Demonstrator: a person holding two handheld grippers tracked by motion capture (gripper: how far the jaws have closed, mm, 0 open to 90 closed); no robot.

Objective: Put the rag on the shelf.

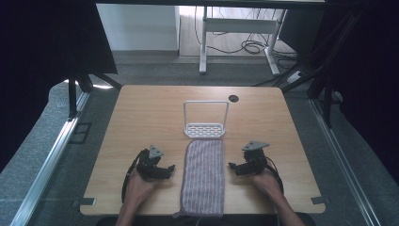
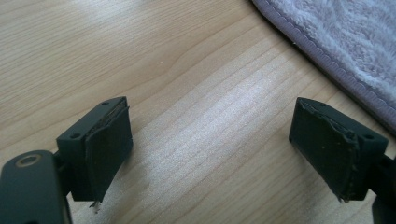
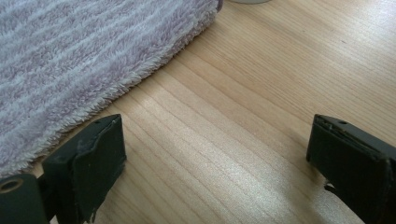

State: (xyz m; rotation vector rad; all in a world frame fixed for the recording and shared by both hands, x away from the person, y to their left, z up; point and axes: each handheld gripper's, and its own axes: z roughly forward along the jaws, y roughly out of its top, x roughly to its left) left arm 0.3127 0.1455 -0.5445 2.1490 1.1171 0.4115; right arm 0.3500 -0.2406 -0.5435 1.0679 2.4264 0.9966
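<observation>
Striped towel [image 1: 203,176], lower centre on desk [image 1: 141,113], flanked by left gripper [image 1: 165,168] and right gripper [image 1: 234,166], jaws wide, empty; likely best pinching both long edges together.

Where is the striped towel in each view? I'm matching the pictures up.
High view: striped towel at centre bottom, between the two hand-held grippers.
Left gripper view: top right corner.
Right gripper view: upper left.
Shared landmark: the wooden table.

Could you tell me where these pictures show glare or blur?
High view: soft but evenly lit, dark curtains at both sides. Left gripper view: a pale sheen on the table, jaws slightly blurred. Right gripper view: similar sheen, the striped towel fairly sharp.
</observation>
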